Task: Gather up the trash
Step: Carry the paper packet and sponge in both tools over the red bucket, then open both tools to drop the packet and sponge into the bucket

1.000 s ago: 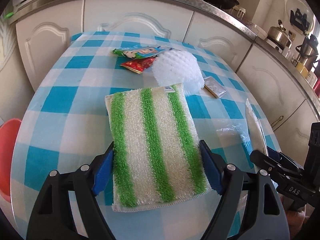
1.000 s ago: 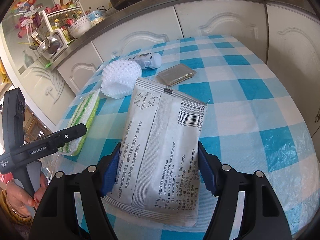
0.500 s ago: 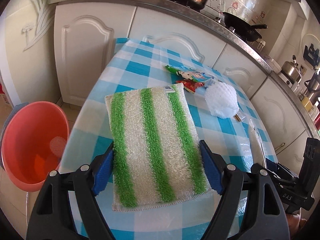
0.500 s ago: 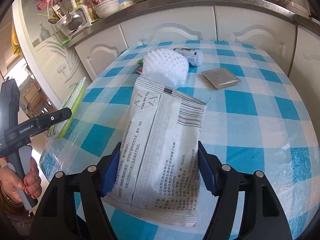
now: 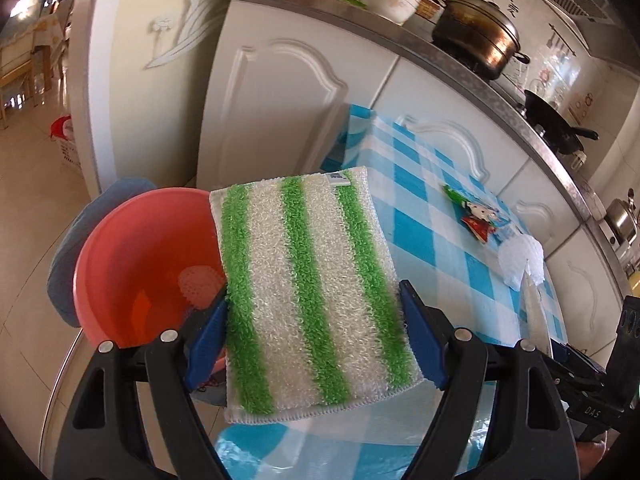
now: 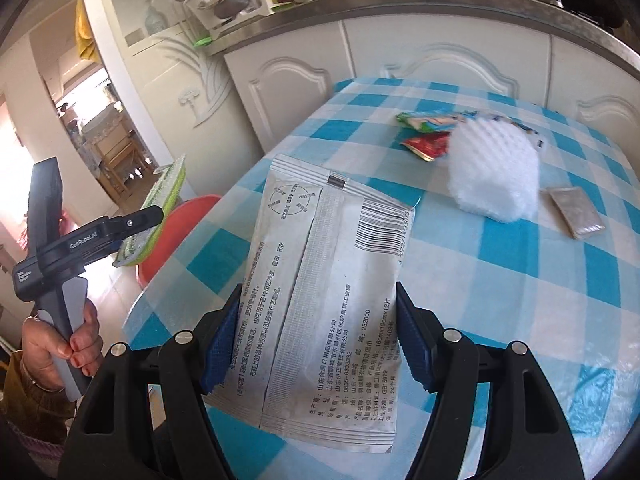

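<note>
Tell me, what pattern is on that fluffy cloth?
Green and white stripes on the cloth, clearest in the left wrist view.

Both wrist views look steeply down from close above the checked table (image 5: 420,200), sharing its cloth and the red basin (image 6: 180,220).

Each hand-held gripper (image 5: 314,328) has black arms, silver screws and blue ribbed pads (image 6: 412,344).

Red basin (image 5: 140,264) open-mouthed beside table edge (image 6: 192,240), snack wrappers (image 6: 430,132) and foam net (image 6: 494,172) crowding far tabletop
</note>
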Tool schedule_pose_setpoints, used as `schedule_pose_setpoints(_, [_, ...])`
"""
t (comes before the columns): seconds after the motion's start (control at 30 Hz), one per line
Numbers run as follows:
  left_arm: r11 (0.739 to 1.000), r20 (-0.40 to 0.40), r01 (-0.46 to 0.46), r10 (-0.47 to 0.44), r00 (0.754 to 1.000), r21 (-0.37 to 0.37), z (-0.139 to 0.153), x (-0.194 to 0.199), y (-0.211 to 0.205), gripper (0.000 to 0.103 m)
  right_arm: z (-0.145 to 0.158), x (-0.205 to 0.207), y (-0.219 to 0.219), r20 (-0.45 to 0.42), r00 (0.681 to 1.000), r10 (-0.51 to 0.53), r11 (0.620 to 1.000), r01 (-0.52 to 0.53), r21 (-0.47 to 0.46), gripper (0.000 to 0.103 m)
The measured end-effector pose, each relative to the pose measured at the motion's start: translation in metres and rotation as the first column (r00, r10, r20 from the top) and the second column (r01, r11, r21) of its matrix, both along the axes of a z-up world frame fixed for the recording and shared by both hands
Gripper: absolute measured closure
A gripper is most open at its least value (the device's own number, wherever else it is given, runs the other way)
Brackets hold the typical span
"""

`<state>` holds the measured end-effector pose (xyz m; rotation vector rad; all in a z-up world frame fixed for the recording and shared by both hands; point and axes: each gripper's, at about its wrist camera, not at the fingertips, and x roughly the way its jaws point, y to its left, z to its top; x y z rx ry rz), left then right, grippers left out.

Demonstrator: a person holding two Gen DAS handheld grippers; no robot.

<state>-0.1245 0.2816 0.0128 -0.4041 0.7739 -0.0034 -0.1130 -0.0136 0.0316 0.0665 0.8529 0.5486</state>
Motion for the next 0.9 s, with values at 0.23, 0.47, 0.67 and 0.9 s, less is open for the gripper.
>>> schedule_pose_setpoints(0.23, [0.991, -0.037, -0.137, 0.137, 0.990, -0.003, -0.016, -0.001, 0.055, 0.023, 0.016, 0.020, 0.079, 0.006, 0.983, 0.182, 0.983, -0.182, 0.010, 0.033])
schedule_pose_setpoints(0.47, [0.976, -0.085, -0.217, 0.218, 0.972, 0.024, -0.038, 0.000, 0.085, 0.023, 0.026, 0.036, 0.163, 0.022, 0.941, 0.337, 0.941, -0.336, -0.024, 0.033])
schedule_pose_setpoints(0.67, [0.971, -0.127, -0.236, 0.239, 0.963, 0.042, -0.056, 0.003, 0.098, 0.022, 0.014, 0.048, 0.222, 0.007, 0.905, 0.425, 0.902, -0.423, -0.084, 0.032])
schedule_pose_setpoints(0.9, [0.969, -0.174, -0.240, 0.247, 0.953, 0.061, -0.071, 0.011, 0.099, 0.015, -0.007, 0.080, 0.246, -0.052, 0.915, 0.401, 0.914, -0.403, -0.047, 0.018])
